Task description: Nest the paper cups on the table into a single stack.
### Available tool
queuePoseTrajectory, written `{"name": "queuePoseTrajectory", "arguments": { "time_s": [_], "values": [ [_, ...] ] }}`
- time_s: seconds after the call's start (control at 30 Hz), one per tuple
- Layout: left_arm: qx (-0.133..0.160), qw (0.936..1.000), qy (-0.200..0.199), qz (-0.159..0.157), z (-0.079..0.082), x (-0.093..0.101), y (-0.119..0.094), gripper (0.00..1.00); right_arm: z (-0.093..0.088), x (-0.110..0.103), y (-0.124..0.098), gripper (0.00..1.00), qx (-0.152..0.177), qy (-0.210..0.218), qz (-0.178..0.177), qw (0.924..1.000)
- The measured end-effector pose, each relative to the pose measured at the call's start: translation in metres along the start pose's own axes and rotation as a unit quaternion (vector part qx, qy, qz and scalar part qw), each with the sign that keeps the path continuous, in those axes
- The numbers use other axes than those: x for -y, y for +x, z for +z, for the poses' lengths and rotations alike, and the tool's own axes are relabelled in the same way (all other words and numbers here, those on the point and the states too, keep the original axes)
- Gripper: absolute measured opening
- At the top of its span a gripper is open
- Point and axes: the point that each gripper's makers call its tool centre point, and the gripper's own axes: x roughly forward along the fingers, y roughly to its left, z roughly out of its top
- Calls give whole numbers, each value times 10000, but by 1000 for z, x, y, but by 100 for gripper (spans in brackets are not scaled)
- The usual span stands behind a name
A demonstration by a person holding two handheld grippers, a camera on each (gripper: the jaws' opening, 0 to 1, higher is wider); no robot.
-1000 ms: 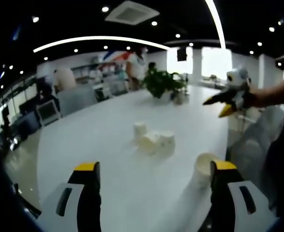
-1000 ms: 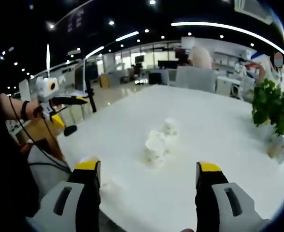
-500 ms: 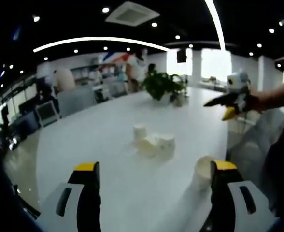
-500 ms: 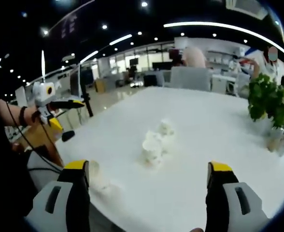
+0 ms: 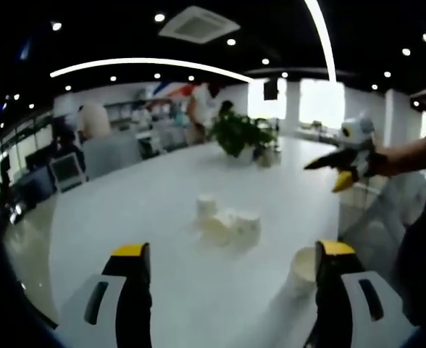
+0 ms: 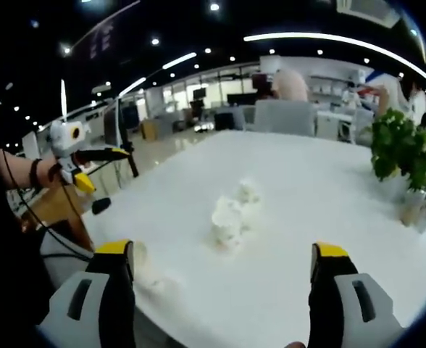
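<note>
1. A small cluster of paper cups is sitting near the middle of the white worktop; it looks like three, though blur is making the count unsure.
2. One more single cup is standing apart near the worktop's edge, just beside the left gripper.
3. Both the left gripper and the right gripper are hovering above the worktop with jaws spread wide, gripping nothing.
4. A potted plant is standing farther along the worktop.
</note>
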Motion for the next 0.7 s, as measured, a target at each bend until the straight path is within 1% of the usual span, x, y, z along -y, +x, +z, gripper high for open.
{"name": "queuePoseTrajectory", "arguments": {
  "time_s": [0.07, 0.1, 0.13, 0.23, 0.3, 0.33, 0.37, 0.43, 0.5, 0.53, 0.57, 0.6, 0.63, 0.7],
  "values": [
    [-21, 9998, -156, -92, -3, 1, 5, 91, -3, 2, 1, 100, -29, -2, -24, 10000],
    [21, 9991, -359, -211, -2, 5, 9, 91, -4, 2, 1, 100, -35, 7, -25, 10000],
    [39, 9990, -382, -214, -2, 4, 10, 91, -5, 3, 1, 100, -36, 19, -26, 10000],
    [43, 9981, -557, -270, -5, 1, 23, 89, -9, 4, 3, 100, -104, -14, -31, 9999],
    [83, 9972, -679, -294, -5, 0, 30, 89, -11, 5, 4, 100, -138, -33, -15, 9999],
    [76, 9958, -848, -346, -4, 2, 35, 89, -12, 5, 4, 100, -148, -43, -15, 9999],
    [73, 9951, -919, -364, -4, 2, 38, 88, -12, 5, 4, 100, -154, -43, -12, 9999],
    [20, 9946, -975, -362, -8, -1, 47, 86, -14, 5, 6, 99, -172, -31, 3, 9998],
    [-150, 9947, -968, -316, -15, -3, 53, 80, -15, 5, 7, 100, -172, -10, 29, 9998],
    [-202, 9950, -936, -270, -19, -7, 59, 79, -14, 4, 8, 100, -144, -3, 45, 9999],
    [-195, 9946, -983, -260, -19, -9, 63, 79, -15, 5, 9, 99, -153, -18, 59, 9999],
    [-188, 9924, -1189, -274, -20, -8, 68, 79, -17, 5, 11, 99, -180, -45, 70, 9998],
    [-169, 9909, -1301, -311, -19, -7, 72, 79, -18, 5, 12, 99, -202, -66, 88, 9997],
    [-212, 9908, -1297, -322, -23, -9, 82, 78, -21, 5, 16, 99, -243, -64, 143, 9996]
  ]
}}
